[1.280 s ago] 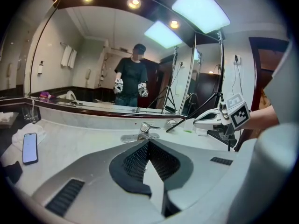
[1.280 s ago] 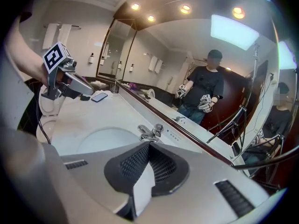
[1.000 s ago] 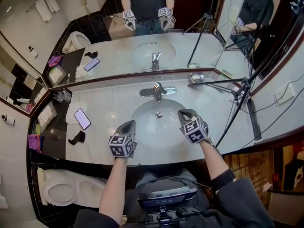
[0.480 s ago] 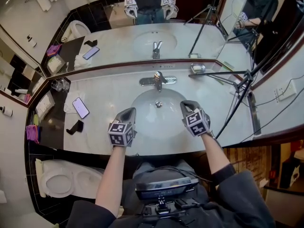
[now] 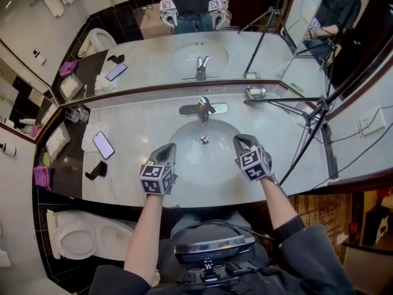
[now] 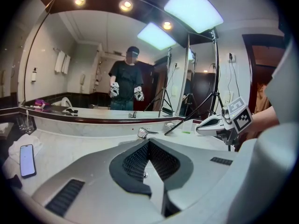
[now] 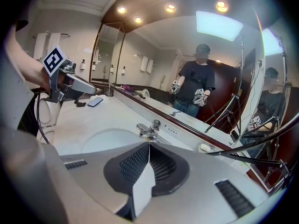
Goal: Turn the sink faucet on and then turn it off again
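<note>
Chrome single-lever sink faucet [image 5: 202, 110] looks rigid and slick; nudging the tip of its short lever [image 7: 155, 123] should suit it best. Left gripper [image 5: 166, 150] and right gripper [image 5: 243, 141] are both closed, empty.

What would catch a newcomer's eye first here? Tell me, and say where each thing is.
The left hand-held gripper and right hand-held gripper, both with jaws shut, hover over the near rim of the white sink basin. The chrome faucet stands behind the basin, untouched, and the wide mirror along the back wall repeats the whole scene.
</note>
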### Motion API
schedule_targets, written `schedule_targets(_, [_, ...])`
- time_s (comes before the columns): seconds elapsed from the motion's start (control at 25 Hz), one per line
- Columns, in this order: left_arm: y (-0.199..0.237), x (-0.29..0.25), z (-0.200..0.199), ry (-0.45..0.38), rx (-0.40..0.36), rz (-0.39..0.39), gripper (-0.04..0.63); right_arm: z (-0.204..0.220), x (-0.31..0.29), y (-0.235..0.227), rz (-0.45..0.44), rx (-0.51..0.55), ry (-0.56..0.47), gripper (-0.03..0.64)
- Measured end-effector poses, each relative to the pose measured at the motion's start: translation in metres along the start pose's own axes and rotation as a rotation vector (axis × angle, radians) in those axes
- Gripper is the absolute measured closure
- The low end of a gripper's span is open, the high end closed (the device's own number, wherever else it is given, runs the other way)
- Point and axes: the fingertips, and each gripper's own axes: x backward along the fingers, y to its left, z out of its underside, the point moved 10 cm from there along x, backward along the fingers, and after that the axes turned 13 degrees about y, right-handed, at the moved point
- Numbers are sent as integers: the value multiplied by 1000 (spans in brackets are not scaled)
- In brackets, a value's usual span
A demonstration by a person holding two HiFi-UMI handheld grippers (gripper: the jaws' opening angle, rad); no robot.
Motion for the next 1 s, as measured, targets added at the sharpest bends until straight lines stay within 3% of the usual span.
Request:
schedule_targets(0.2, [4, -9, -2, 8, -2, -11, 595, -6, -21, -8, -26, -48, 2, 561])
schedule_targets(0.56, [15, -40, -5, 38, -16, -19, 595, -28, -86, -21, -174, -199, -6, 448])
schedule_targets(0.76, [23, -59, -7, 53, -12, -12, 595, -36, -131, -33, -211, -238, 22, 417])
schedule_targets(1.0, [34, -77, -3, 69, -3, -1, 595, -40, -173, -50, -386, -510, 12, 414])
